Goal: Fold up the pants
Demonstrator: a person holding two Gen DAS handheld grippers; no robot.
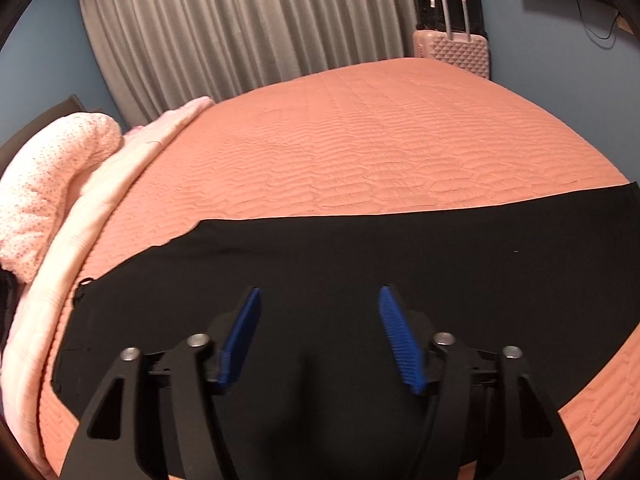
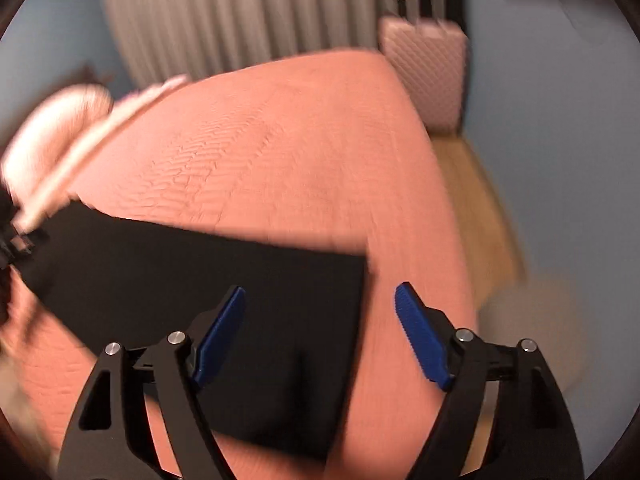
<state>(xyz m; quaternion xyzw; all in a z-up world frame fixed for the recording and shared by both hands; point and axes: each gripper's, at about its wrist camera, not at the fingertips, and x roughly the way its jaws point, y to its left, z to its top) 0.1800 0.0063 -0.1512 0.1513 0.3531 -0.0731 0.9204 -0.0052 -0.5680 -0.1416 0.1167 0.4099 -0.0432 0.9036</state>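
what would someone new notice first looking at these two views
The black pants stand out first, spread flat in a long dark band across the near part of the salmon quilted bedspread. Next come the blue-padded fingers of the left gripper and the right gripper, both open above the fabric and holding nothing. At the far corner of the bed a pink suitcase stands by the grey curtain.

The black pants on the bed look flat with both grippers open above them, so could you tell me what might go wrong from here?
1. The right gripper straddles the end edge of the black pants; closing there may catch only one layer, or the orange quilt.
2. The right view is blurred, so aim could be off.
3. The left gripper is over mid-fabric, and pinching there could bunch the cloth.
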